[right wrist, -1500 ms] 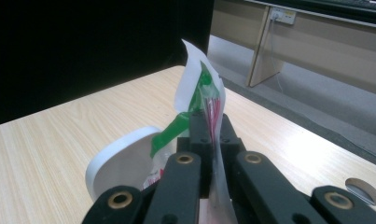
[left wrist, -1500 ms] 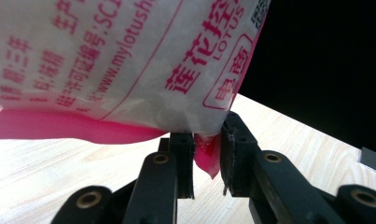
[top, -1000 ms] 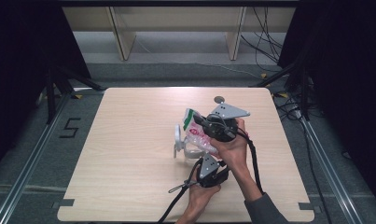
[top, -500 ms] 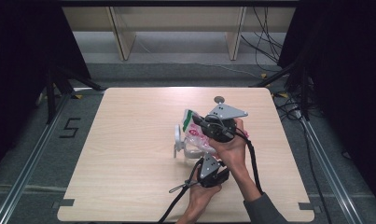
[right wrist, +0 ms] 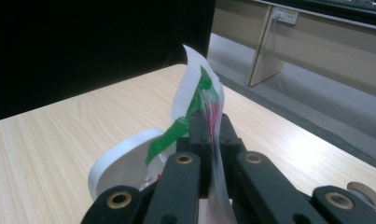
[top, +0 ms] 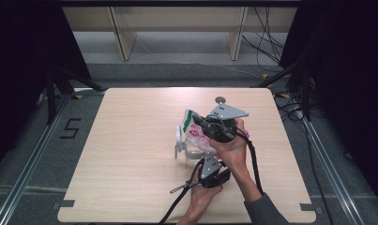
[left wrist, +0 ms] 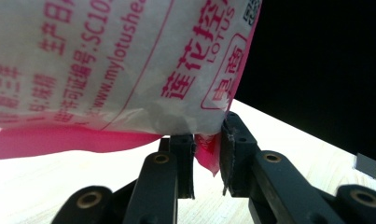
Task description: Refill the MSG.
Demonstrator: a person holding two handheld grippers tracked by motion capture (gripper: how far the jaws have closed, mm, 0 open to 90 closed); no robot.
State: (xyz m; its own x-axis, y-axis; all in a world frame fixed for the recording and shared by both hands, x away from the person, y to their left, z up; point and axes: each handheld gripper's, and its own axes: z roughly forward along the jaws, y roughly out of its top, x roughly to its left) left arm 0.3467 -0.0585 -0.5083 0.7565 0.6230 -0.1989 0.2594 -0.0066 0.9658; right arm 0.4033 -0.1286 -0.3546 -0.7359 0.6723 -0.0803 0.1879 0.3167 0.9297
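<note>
Both tools, left tool (left wrist: 207, 161) and right tool (right wrist: 212, 135), pinch the packet (left wrist: 106, 60).

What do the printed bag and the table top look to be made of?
The bag looks like thin plastic film, semi-glossy: it creases, crumples and lets light through around the pink print. The table top looks like pale wood or wood-grain laminate, matt, with fine straight grain lines; which of the two cannot be told.

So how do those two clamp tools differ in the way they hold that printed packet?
The right gripper pinches the packet at its thin green-printed edge, jaws pressed flat together; the left gripper grips a crumpled pink corner, with a small gap showing between its jaws. In the high view the right gripper sits farther from the person, the left gripper nearer. Both are shut on the same packet, above the table.
</note>
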